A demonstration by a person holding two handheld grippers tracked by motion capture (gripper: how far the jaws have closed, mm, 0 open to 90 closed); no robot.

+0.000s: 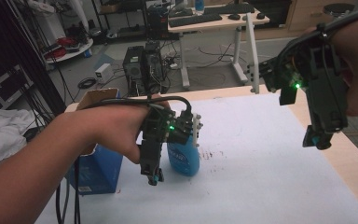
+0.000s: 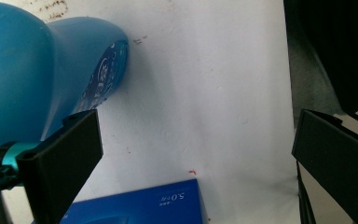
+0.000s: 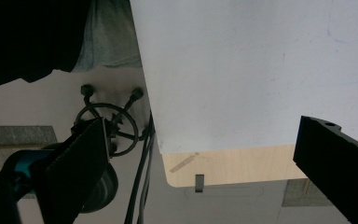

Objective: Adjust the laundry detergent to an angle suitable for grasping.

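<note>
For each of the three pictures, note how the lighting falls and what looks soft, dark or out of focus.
High view: dim room, green lights glowing on the left gripper and right gripper. Left gripper view: the white sheet is brightly lit, the blue bottle close and soft. Right gripper view: the upper left corner is black, the jaws dark and unsharp.

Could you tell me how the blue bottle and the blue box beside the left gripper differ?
The blue bottle is rounded and stands upright on the white table cover; the blue box is flat-sided and square-cornered. The bottle sits further in on the cover, the box at its left edge. The bottle's blue is lighter, the box's deeper. Both carry white print.
</note>
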